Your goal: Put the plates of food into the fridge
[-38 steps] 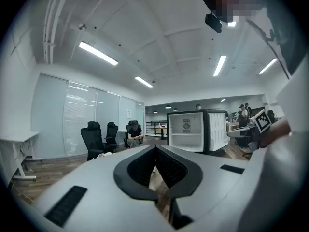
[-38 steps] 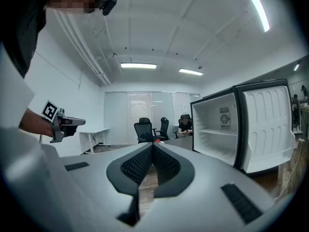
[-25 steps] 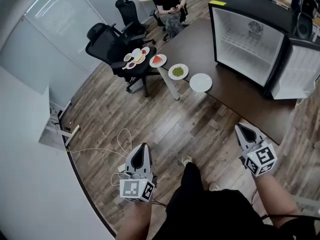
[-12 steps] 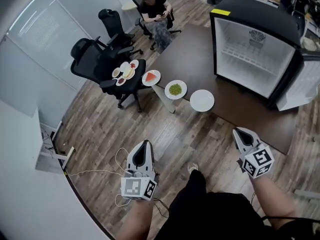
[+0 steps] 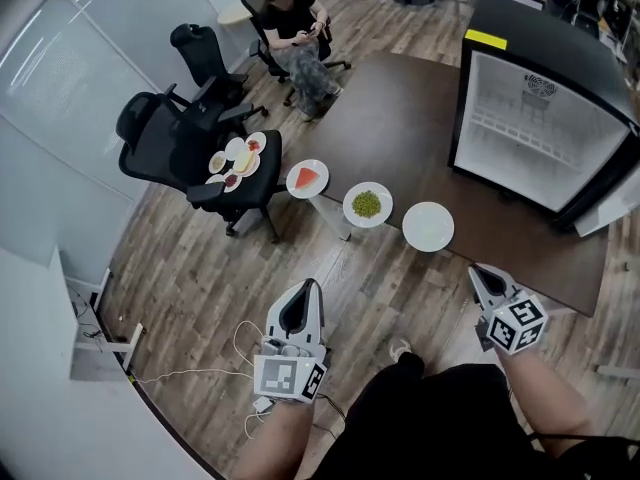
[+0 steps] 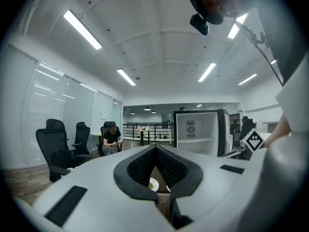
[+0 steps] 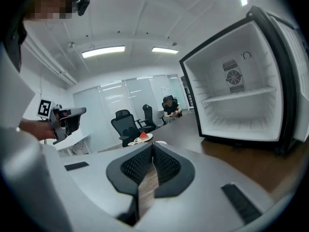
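Dark table (image 5: 400,108) carries the watermelon plate (image 5: 307,178), greens plate (image 5: 367,205) and bare white plate (image 5: 428,226) along its near edge, the open fridge (image 5: 540,138) behind them; left tongs (image 5: 311,286) and right tongs (image 5: 477,271) hover nearby, both pressed together, holding nothing.

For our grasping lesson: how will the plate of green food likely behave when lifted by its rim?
The plate looks rigid, so probably stiff. It is shallow; its green food may spill if tilted.

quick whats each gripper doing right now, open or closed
Left gripper: closed, holding nothing.
Right gripper: closed, holding nothing.
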### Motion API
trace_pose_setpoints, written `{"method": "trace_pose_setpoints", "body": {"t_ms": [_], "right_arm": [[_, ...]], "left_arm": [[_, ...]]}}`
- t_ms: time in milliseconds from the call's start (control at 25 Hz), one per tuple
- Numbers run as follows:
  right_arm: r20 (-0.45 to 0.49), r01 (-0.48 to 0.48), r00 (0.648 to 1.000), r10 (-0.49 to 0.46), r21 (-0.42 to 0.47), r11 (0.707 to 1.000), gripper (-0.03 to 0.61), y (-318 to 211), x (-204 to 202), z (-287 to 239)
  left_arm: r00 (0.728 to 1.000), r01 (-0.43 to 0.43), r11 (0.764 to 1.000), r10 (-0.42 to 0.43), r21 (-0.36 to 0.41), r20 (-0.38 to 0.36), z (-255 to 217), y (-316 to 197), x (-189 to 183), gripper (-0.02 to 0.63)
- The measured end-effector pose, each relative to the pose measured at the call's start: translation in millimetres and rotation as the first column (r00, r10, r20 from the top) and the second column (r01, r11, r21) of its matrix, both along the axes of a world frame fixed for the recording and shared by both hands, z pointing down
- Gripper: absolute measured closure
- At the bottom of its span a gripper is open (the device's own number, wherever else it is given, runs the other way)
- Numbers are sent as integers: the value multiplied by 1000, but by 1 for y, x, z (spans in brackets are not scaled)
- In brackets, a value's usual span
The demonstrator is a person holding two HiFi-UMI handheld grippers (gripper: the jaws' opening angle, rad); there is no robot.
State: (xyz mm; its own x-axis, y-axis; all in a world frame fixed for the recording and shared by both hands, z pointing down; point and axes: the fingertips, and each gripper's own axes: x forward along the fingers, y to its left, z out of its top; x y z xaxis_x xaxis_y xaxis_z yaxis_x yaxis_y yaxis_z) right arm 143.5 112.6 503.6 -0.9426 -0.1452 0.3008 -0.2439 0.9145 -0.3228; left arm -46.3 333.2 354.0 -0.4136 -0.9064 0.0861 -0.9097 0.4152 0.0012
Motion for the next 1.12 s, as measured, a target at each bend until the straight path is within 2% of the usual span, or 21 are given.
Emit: {"method": "trace_pose_setpoints", "body": {"t_ms": [120,320,480,600,720,920,1120], "right_arm": [[9,-30,999,30,-76,997,574,0,-21,16],[-41,-79,997,72,-205,976,574,0,-37,56],[-60,-101,995,85,-348,932,572,-1,-53,88],[-61,-127,992,112,-403,906,565,-3,-64,114],[-58,-152,988,142,-508,848,469,-5,-79,141],[-74,-223,971,229,-631,743,459,-16,-90,181],[-69,-263,947,314,-726,635,457,-32,-100,201]], "left_arm": [[999,-42,999,42,10,1,5,-17,-30,607],[997,-77,996,78,40,-20,13,-44,-57,607],[992,-121,992,122,25,-42,24,-65,-56,607],[989,-142,990,141,-7,-36,32,-72,-52,607],[989,-143,989,141,-47,-33,37,-75,-58,607],[991,-133,985,133,-110,-2,39,-80,-76,607],[994,-109,983,110,-146,-5,47,-89,-94,607]]}}
